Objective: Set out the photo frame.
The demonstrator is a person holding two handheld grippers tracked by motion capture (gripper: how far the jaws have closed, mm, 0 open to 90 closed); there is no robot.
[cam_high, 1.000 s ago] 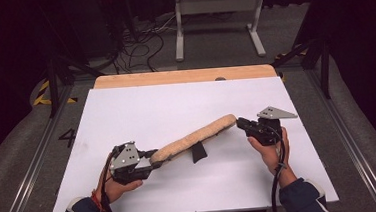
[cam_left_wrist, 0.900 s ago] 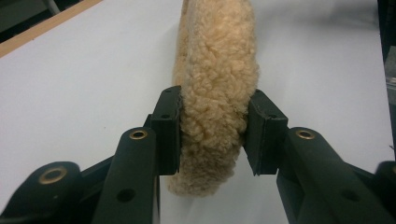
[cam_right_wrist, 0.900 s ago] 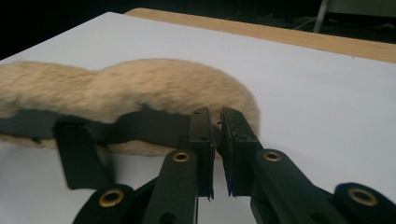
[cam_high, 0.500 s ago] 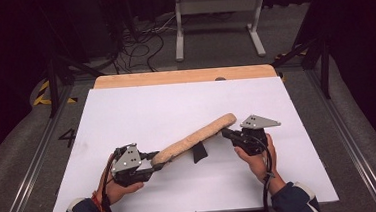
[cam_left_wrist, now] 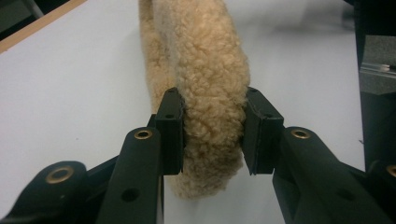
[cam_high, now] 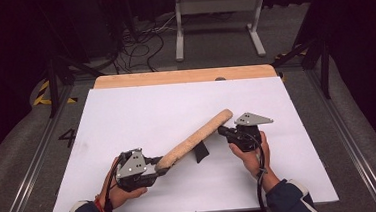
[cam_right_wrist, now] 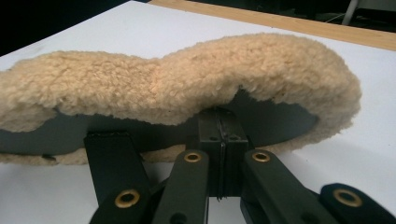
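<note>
While left gripper grips fleece pad, right gripper closed

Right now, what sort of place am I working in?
Most likely a lab or studio recording bench, not a home: a white table with a wooden edge stands on grey floor between metal rails, with loose cables and a metal stand behind in the dark.
</note>
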